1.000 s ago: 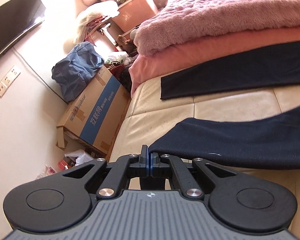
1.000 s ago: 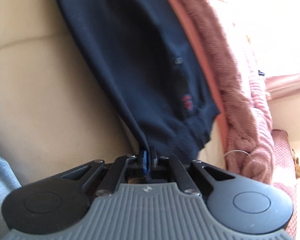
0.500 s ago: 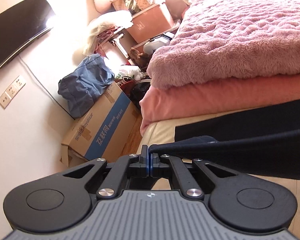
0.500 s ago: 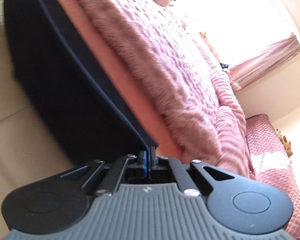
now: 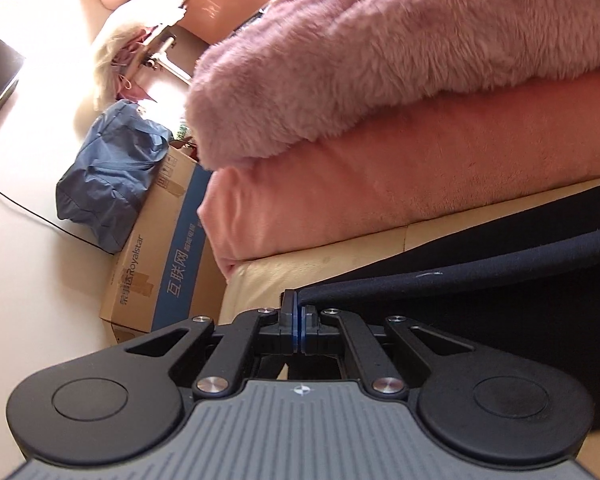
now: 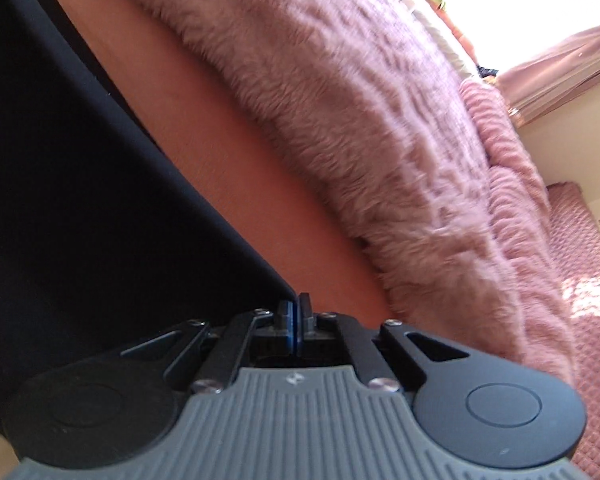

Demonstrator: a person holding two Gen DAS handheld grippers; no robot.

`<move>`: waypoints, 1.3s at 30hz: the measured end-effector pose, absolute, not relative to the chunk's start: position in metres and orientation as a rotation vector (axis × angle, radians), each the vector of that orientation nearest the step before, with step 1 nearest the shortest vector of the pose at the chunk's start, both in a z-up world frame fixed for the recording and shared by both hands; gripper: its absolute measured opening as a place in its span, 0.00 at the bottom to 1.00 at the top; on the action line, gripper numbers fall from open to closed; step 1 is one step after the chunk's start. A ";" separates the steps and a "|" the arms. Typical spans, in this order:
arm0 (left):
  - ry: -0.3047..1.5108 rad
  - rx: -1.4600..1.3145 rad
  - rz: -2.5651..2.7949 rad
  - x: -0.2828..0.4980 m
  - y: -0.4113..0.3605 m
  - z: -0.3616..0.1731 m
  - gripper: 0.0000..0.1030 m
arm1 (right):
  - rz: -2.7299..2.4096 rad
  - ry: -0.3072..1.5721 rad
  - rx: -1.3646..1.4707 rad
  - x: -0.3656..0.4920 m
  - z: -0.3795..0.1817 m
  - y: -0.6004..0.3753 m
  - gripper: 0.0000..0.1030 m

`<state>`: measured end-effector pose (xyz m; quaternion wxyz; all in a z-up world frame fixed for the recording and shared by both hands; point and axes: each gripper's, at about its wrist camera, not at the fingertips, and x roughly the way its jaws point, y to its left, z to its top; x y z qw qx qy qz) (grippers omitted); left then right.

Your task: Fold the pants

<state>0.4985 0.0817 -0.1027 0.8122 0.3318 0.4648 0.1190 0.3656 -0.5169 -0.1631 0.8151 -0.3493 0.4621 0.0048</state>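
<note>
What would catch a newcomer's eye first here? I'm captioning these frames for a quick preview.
The fluffy pink blanket piled on a salmon-coloured quilt fills the upper right of the left wrist view. Below it, the dark navy pants stretch from the shut left tool. Left of the bed stands a cardboard box with a blue stripe, a blue bag on top.

We have carried the pants point(image 5: 480, 280) across the cream bed toward the blankets. A second ago the near leg lay flat just ahead of our left gripper point(image 5: 299, 312), with the far leg well beyond it; now that edge hangs lifted over the far leg. Ahead of our right gripper point(image 6: 294, 308) the fuzzy blanket point(image 6: 360, 112) now looms close, and the pants point(image 6: 80, 200) have slid off to its left.
</note>
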 end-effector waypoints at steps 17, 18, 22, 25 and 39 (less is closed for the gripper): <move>0.939 0.540 0.299 0.519 0.099 -0.112 0.54 | -0.155 0.894 -0.620 0.378 -0.180 -0.522 0.48; 0.933 0.503 0.297 0.516 0.104 -0.106 0.54 | -0.167 0.887 -0.618 0.378 -0.178 -0.522 0.51; 0.880 0.240 0.245 0.486 0.135 -0.076 0.54 | -0.188 0.841 -0.544 0.362 -0.159 -0.515 0.51; 0.848 -0.052 0.213 0.454 0.177 -0.065 0.54 | -0.171 0.797 -0.394 0.333 -0.141 -0.501 0.50; 0.780 -0.644 0.254 0.429 0.260 -0.114 0.45 | -0.161 0.847 -0.161 0.270 -0.160 -0.435 0.35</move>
